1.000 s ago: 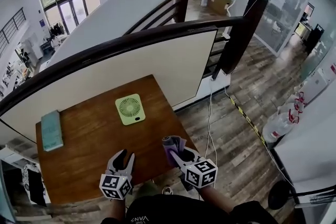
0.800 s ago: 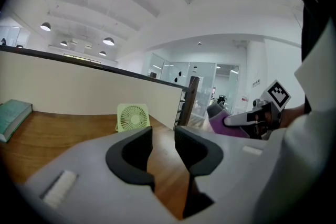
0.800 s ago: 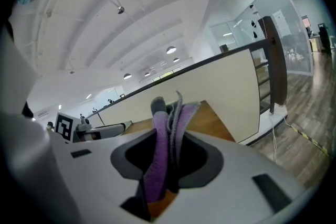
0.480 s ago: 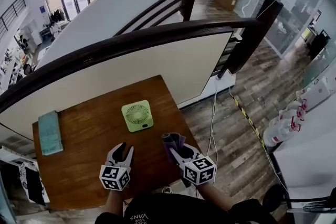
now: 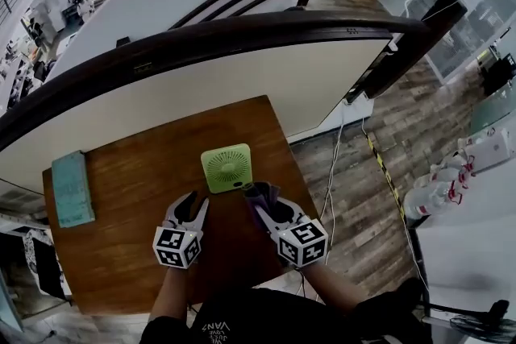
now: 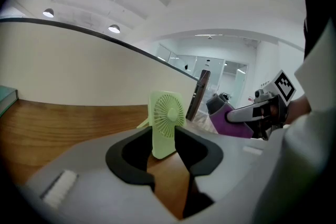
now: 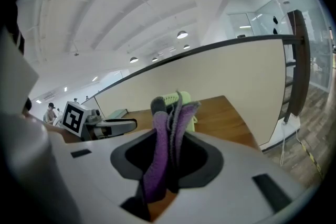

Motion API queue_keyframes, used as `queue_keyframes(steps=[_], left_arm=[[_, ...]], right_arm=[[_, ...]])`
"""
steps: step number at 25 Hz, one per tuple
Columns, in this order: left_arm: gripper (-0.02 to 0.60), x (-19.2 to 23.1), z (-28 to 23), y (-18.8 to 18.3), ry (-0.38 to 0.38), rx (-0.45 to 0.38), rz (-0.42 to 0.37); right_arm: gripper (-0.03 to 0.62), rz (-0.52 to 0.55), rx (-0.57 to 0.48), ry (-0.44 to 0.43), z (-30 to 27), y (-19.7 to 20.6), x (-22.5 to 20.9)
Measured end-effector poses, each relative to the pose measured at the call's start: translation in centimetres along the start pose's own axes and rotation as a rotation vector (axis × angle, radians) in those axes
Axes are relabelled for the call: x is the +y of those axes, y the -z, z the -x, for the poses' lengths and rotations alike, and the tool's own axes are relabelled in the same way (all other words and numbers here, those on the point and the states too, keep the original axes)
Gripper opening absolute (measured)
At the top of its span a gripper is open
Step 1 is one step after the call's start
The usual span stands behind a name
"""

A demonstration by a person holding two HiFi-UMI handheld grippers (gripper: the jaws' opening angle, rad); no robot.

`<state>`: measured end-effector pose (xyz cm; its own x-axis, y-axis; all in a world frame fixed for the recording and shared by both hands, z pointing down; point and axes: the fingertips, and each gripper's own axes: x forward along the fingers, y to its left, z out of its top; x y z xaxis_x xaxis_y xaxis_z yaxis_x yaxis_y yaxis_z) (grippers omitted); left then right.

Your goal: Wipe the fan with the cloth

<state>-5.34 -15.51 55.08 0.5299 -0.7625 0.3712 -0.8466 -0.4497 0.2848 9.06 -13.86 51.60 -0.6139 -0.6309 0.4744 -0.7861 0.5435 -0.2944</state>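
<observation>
Green fan point(image 5: 226, 167) propped upright on worktop point(image 5: 121, 197), just ahead of both tools. Left tool point(image 5: 193, 205) open, empty. Right tool point(image 5: 271, 213) pinches soft purple cloth point(image 5: 261, 194). Fan looks light, tippy: steady its frame edge.

The cloth point(image 7: 163, 149) hides most of the fan point(image 7: 170, 98); teal slab point(image 5: 72, 189), perhaps a book, indistinct.

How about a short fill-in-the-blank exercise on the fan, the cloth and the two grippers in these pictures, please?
1. The right gripper is shut on a ____ cloth.
2. The left gripper holds nothing; its jaws stand ____.
3. The ____ fan stands upright on the wooden table, ahead of both grippers.

Missing words: purple; open; green.
</observation>
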Motion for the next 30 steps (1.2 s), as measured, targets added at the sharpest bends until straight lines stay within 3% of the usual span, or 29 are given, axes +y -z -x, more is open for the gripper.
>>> queue_keyframes(steps=[11,21,30], left_arm=[[0.153,1.4,-5.4,1.0,0.114,0.016,0.055],[0.153,1.7,-7.4,1.7,0.208,0.048,0.066],[0.114,1.7,-7.6,1.7,0.255,0.041,0.078]], right_arm=[[0.110,0.125,0.002,-0.024,-5.3,-3.1,0.4],[0.110,0.224,0.035,-0.116,-9.6,-3.8,2.4],[0.110,0.286,0.089,-0.165,-12.3,-3.7,4.2]])
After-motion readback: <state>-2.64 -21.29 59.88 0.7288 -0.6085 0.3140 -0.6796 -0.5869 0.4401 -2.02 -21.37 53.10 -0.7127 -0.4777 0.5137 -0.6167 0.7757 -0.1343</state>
